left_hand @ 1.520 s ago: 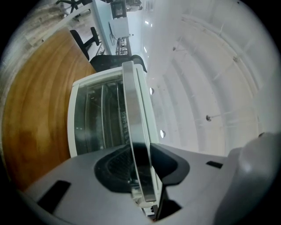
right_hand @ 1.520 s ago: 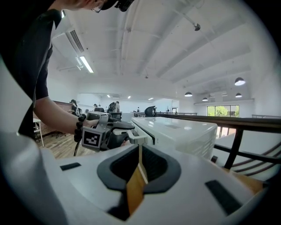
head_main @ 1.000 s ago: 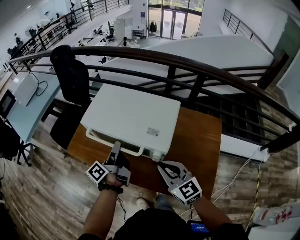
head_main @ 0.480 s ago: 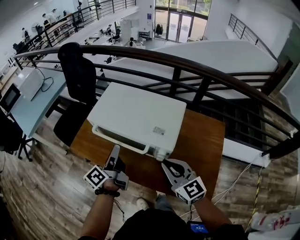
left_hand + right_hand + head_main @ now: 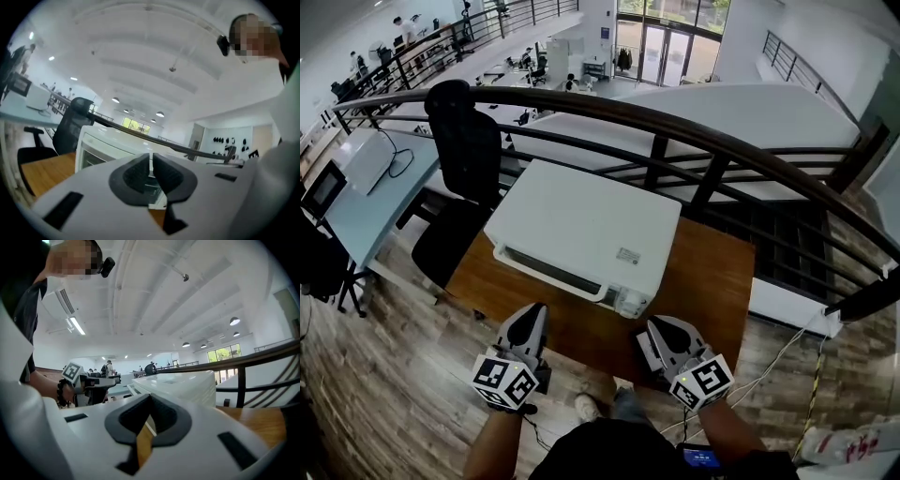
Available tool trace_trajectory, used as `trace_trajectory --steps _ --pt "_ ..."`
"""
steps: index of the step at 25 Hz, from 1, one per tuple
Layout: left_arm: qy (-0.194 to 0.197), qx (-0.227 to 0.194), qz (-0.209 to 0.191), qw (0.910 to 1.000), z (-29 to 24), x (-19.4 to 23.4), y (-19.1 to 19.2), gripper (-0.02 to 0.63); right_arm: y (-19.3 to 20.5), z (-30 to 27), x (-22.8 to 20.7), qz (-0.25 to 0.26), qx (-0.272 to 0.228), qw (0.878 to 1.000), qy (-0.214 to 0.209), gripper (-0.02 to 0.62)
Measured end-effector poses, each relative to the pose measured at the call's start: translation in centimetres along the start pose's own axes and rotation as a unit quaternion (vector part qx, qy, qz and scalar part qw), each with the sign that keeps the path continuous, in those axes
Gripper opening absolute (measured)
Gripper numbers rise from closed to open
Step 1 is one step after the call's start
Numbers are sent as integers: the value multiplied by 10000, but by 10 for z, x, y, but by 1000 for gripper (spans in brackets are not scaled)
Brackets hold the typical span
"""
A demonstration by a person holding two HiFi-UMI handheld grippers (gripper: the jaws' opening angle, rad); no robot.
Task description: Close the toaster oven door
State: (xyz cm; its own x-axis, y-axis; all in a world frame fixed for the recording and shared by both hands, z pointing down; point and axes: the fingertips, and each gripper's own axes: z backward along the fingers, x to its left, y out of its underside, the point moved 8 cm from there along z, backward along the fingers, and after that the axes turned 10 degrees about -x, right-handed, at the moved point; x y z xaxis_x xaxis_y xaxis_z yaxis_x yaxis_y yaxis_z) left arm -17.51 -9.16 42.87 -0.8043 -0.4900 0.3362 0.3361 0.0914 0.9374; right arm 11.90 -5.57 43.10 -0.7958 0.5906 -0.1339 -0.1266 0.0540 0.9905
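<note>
The white toaster oven (image 5: 581, 220) stands on the wooden table (image 5: 708, 281) with its glass door (image 5: 555, 272) flush against the front. Both grippers hover near the table's front edge, apart from the oven. My left gripper (image 5: 532, 314) points at the door; its jaws are closing, with only a thin slit left and nothing between them. In the left gripper view the oven (image 5: 96, 143) lies beyond the left gripper (image 5: 151, 164). My right gripper (image 5: 661, 328) is shut and empty, off the oven's right front corner. The right gripper view shows the oven (image 5: 183, 383) past the right gripper (image 5: 149, 404).
A dark curved railing (image 5: 675, 127) runs behind the table, with an open drop beyond it. A black office chair (image 5: 464, 141) stands at the oven's left, next to a pale blue desk (image 5: 356, 202). Wood floor (image 5: 384, 375) lies below the table's front edge.
Both grippers have drawn back from the oven front toward me. The left jaws have narrowed to a slit. The door handle no longer sticks out; the door sits flush.
</note>
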Motion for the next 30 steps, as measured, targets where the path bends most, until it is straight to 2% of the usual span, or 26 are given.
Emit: trace_trajectory --steps 2,8,12,17,24,30 --pt "-11 52 -327 9994 11 -5 2 23 2 6 1 -15 -17 10000 41 -2" --pt "-179 44 -584 9981 49 -4 -9 23 6 15 1 54 67 9999 136 -5" --pt "-436 -7 -459 9980 62 5 -15 23 -2 15 -1 -39 -59 9998 184 -5" --pt "-534 -97 -656 9964 70 6 -23 22 -13 17 -8 -82 -201 9994 259 -5" --pt "-541 -87 -657 9963 67 2 -16 21 -15 19 -15 -129 -196 9990 371 -5" --pt "-494 -35 -453 9977 65 1 -11 21 -16 18 -18 -108 -211 9990 374 -5"
